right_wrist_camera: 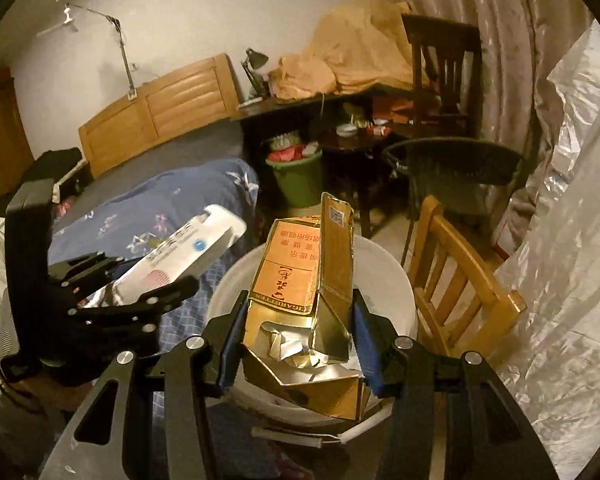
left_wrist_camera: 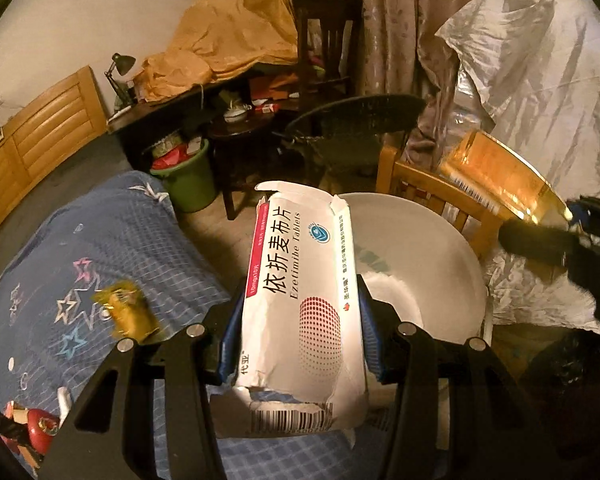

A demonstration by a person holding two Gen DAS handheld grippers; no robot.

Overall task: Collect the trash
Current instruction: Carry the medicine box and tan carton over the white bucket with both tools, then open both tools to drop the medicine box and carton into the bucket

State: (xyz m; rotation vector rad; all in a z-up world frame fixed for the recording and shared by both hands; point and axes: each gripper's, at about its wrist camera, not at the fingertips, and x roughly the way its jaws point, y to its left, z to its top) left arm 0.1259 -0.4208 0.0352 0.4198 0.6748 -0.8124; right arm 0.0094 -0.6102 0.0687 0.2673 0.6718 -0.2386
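Observation:
My left gripper (left_wrist_camera: 300, 300) is shut on a torn white medicine box (left_wrist_camera: 300, 292) with red dots and black print, held over the rim of a white bucket (left_wrist_camera: 428, 248). My right gripper (right_wrist_camera: 300, 308) is shut on a crushed gold cigarette carton (right_wrist_camera: 300, 280), open at the near end, above the same white bucket (right_wrist_camera: 392, 276). In the right wrist view the left gripper (right_wrist_camera: 172, 268) with the white box (right_wrist_camera: 184, 252) shows at the left. In the left wrist view the gold carton (left_wrist_camera: 496, 176) shows at the right. A yellow wrapper (left_wrist_camera: 124, 308) lies on the blue bedcover (left_wrist_camera: 80, 260).
A wooden chair (right_wrist_camera: 460, 280) stands right of the bucket, with silvery plastic sheeting (right_wrist_camera: 560, 240) beyond it. A green bin (right_wrist_camera: 300, 176) full of rubbish sits by a dark desk (right_wrist_camera: 300, 108). A red object (left_wrist_camera: 36, 428) lies on the bed at the lower left.

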